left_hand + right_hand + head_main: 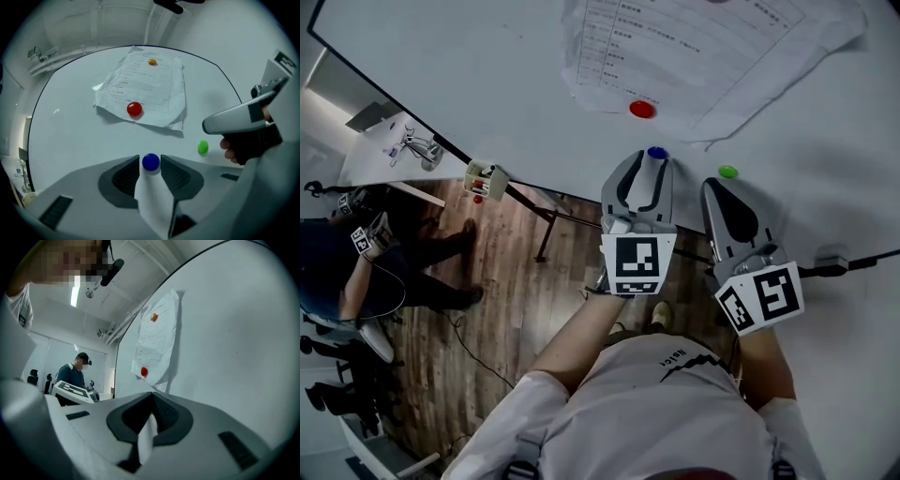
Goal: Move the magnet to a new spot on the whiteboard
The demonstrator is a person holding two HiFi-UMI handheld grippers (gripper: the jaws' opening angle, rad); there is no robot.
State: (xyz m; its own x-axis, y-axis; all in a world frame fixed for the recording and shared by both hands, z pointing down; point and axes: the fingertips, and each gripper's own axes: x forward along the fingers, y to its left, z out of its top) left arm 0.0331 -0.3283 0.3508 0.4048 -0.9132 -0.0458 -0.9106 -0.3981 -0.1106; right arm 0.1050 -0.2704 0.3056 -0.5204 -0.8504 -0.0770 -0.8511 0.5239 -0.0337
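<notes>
A blue magnet (656,152) (150,161) sticks to the whiteboard (487,75) (70,136) below a sheet of paper (703,56) (140,84). My left gripper (652,161) (150,159) is open, and the blue magnet sits between its fingertips with a thin gap on each side. To its right my right gripper (712,185) (152,394) is shut and empty, its tip just below a green magnet (727,172) (202,147). A red magnet (642,109) (134,108) (144,371) pins the paper's lower part, and an orange magnet (152,61) (154,317) pins its top.
The whiteboard's dark edge runs diagonally at left, with a small holder of markers (486,178) on it. Beyond it lie a wooden floor (487,281) and a seated person (356,262) (75,369). A dark cable (853,262) crosses at right.
</notes>
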